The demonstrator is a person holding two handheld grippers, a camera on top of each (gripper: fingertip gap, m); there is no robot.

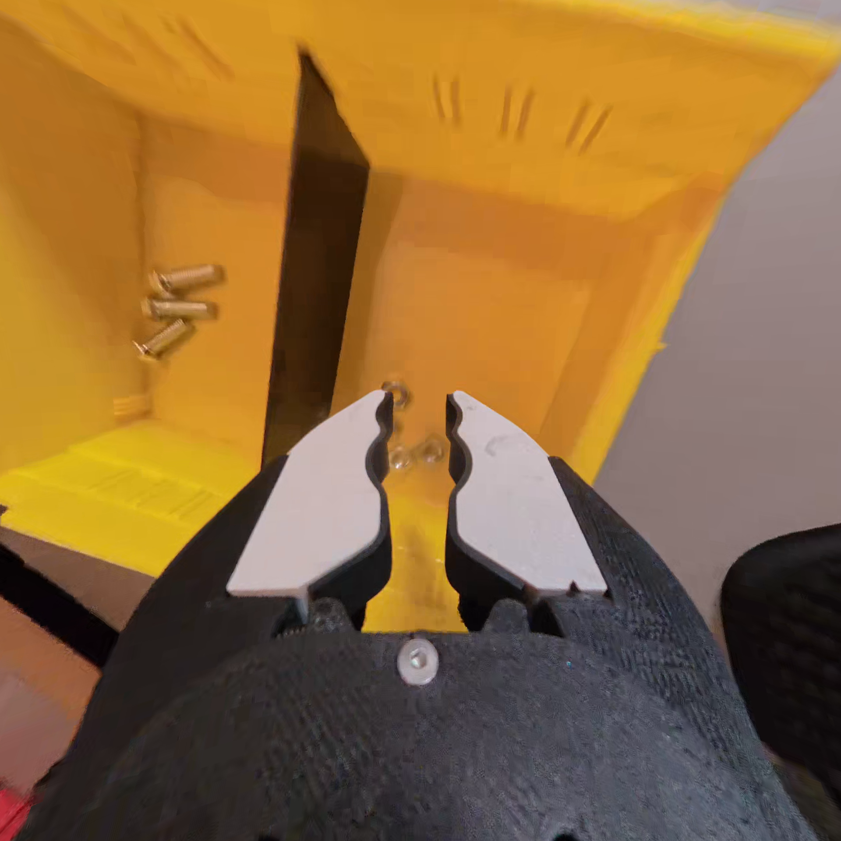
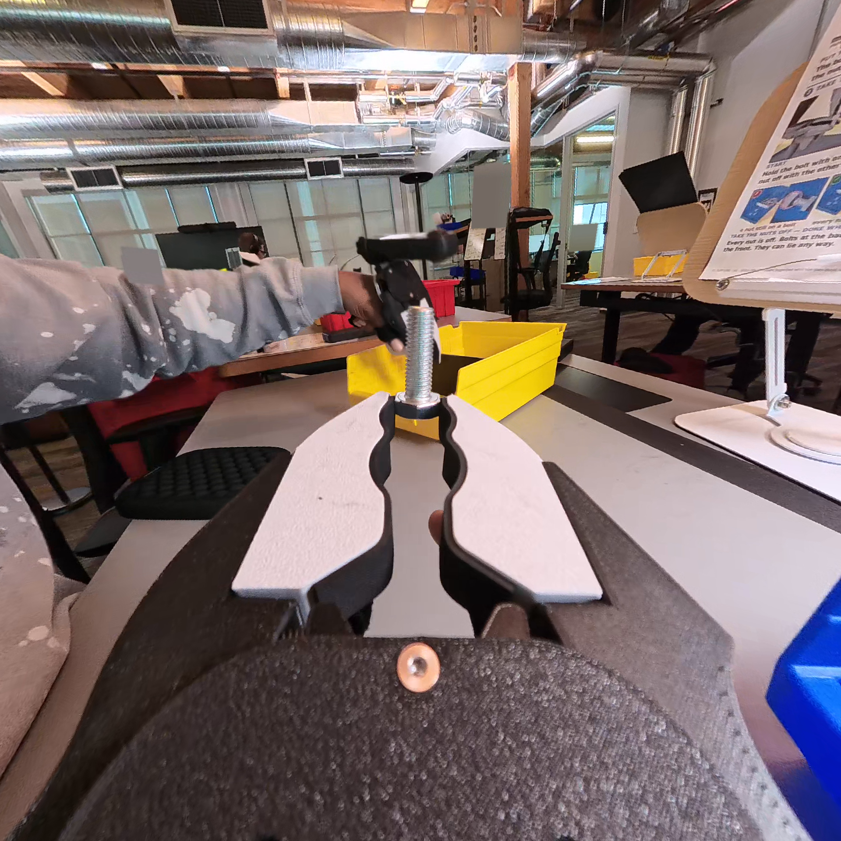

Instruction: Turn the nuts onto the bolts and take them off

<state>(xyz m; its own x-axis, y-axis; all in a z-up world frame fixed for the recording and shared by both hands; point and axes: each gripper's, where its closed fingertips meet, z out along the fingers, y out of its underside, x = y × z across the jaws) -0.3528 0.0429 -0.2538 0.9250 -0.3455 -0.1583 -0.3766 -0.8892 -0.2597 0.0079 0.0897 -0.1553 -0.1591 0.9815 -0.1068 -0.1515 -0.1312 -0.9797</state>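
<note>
**Right gripper holding a bolt upright; left gripper over the yellow bin**

Your right gripper [image 2: 416,405] is clenched on the head of a silver bolt [image 2: 419,355]. The bolt stands upright between the fingertips, its threaded shaft pointing up and bare of any nut. The gripper sits above the grey table [image 2: 637,523], on the near side of the yellow bin [image 2: 505,364].

Your left gripper [image 1: 418,400] hangs over the bin's [image 1: 500,227] inside, its fingers [image 1: 336,478] parted and nothing between them. In the gap between the fingertips you see several small nuts [image 1: 416,455] lying on the bin floor, in the compartment right of a black divider [image 1: 318,250]. The view is blurred, so their exact count cannot be told. In the compartment left of the divider, three brass-coloured bolts [image 1: 179,309] lie close together on their sides.

In the right wrist view, your left gripper [image 2: 409,291] shows farther off, held in a hand [image 2: 359,300] with a grey speckled sleeve [image 2: 159,327], above the far side of the bin. To the right on the table stands a white stand [image 2: 773,409] carrying an instruction sheet [image 2: 782,182]. A blue bin [image 2: 810,682] lies at the near right edge.
</note>
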